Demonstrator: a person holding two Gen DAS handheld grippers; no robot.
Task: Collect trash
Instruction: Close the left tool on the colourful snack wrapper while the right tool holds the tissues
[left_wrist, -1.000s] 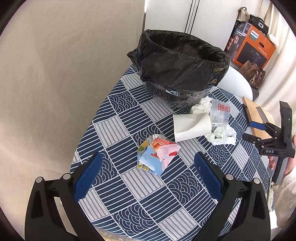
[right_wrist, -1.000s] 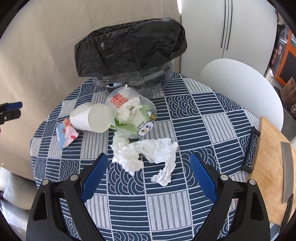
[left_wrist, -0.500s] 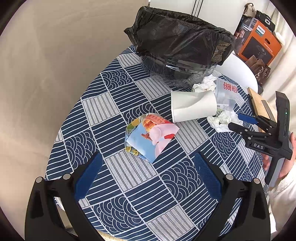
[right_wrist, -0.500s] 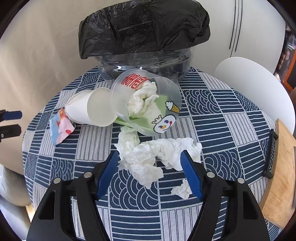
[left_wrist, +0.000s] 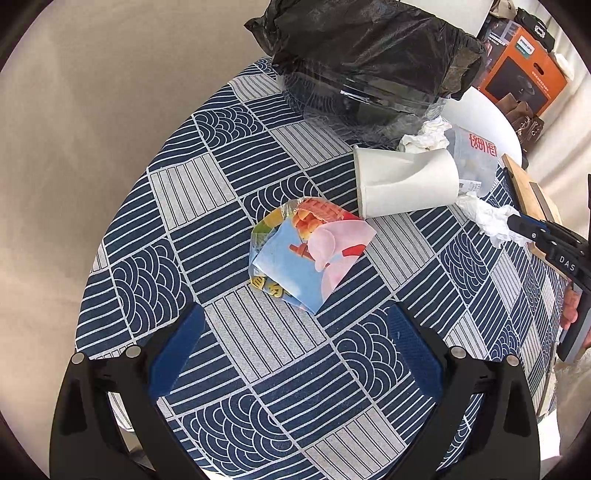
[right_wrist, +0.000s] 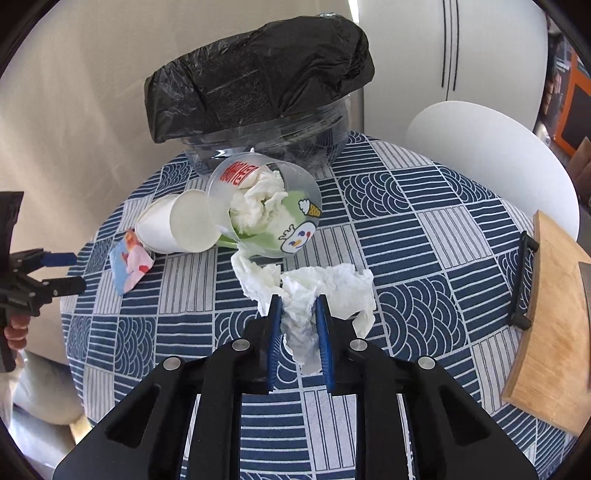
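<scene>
My right gripper is closing its jaws on a crumpled white tissue, and the blue pads pinch the wad between them just above the patterned tablecloth. Behind it a clear plastic cup stuffed with tissue lies tipped beside a white paper cup on its side. My left gripper hangs open just short of a colourful snack wrapper, nothing between its fingers. A bin lined with a black bag stands at the far edge of the table.
A wooden cutting board with a knife lies at the table's right edge. A white chair stands behind the table. An orange box sits on the floor beyond. The table drops off close to the left of the wrapper.
My right gripper went from wide open to pinched on the tissue, lifting part of it. My left gripper sank toward the wrapper, which looks bigger and nearer now.
</scene>
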